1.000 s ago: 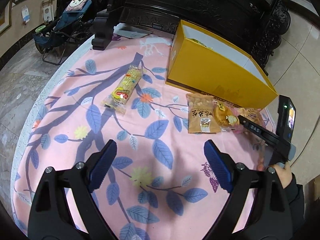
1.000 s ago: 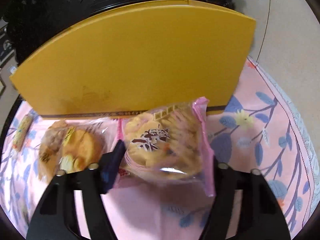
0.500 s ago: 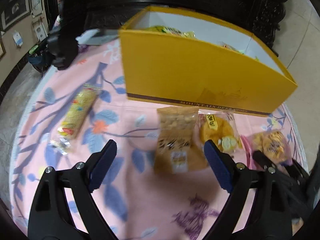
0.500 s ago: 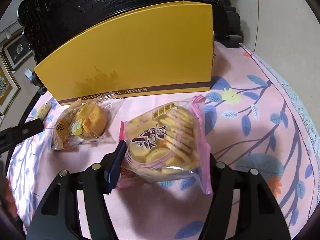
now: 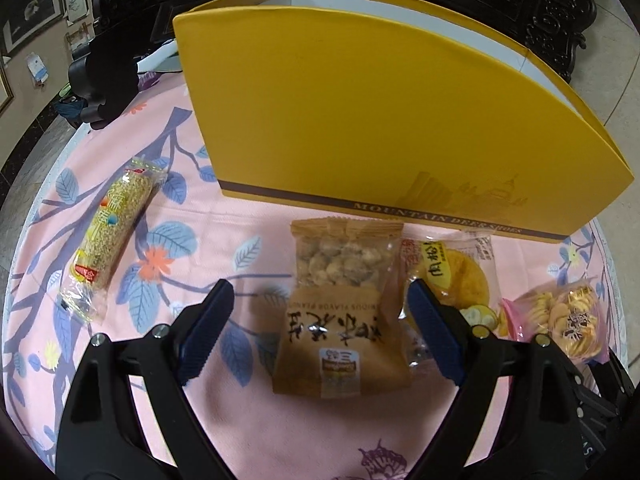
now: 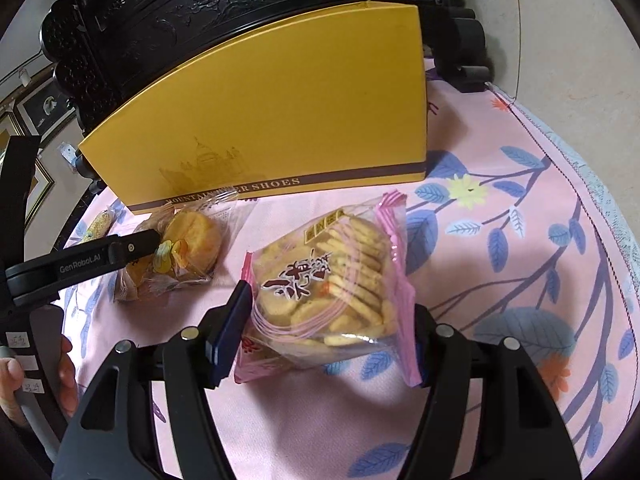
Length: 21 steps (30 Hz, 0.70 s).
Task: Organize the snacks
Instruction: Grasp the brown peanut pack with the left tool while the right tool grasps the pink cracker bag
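Cloth (image 5: pixel 260 420) in pink, printed with leaves, lay bare in front of the snacks and to the cracker bag's right, out to its hem. Yellow shoe box (image 5: pixel 380 128) walled off the far side. The left gripper (image 5: pixel 320 332) hung wide open, straddling the peanut packet (image 5: pixel 344 312) without touching it; the cake packet (image 5: pixel 456 276) lay just beside, the long bar (image 5: pixel 112 232) well apart to the left. The right gripper (image 6: pixel 328 328) was opening around the pink cracker bag (image 6: pixel 332 288). A second before, the left gripper had bare cloth between its fingers, the packets off to its right.
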Available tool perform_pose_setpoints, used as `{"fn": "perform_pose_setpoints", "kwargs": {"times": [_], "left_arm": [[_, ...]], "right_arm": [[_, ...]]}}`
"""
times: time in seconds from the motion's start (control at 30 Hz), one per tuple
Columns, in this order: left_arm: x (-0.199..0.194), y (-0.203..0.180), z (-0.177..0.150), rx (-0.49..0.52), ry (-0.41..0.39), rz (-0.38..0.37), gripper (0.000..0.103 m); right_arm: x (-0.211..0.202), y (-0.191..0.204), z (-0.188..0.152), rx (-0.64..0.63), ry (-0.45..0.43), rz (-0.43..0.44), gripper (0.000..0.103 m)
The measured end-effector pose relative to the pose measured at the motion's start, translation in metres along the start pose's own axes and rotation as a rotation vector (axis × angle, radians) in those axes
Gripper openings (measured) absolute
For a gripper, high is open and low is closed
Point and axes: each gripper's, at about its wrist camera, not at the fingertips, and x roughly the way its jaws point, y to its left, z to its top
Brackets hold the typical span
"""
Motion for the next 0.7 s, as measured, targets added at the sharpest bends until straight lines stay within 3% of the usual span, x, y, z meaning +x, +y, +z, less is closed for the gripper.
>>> {"fn": "perform_pose_setpoints", "kwargs": {"times": [0.07, 0.17, 0.33, 0.47, 0.7], "left_arm": [[0.004, 0.005, 0.001, 0.003, 0.003, 0.029, 0.09], [0.008, 0.016, -0.003, -0.029, 0.014, 0.003, 0.09], [0.013, 0.003, -0.003, 0.023, 0.004, 0.064, 0.091], [0.013, -0.011, -0.005, 0.07, -0.003, 0.037, 0.091], [0.018, -0.007, -0.005, 0.065, -0.038, 0.047, 0.101]], "right_arm": [[0.0, -0.001, 0.0, 0.001, 0.0, 0.001, 0.068], [0.0, 0.001, 0.0, -0.007, 0.002, -0.006, 0.068], [0.001, 0.002, 0.0, -0.015, 0.006, -0.009, 0.07], [0.001, 0.003, 0.0, -0.018, 0.007, -0.005, 0.072], [0.003, 0.006, 0.001, -0.024, 0.01, -0.007, 0.076]]}}
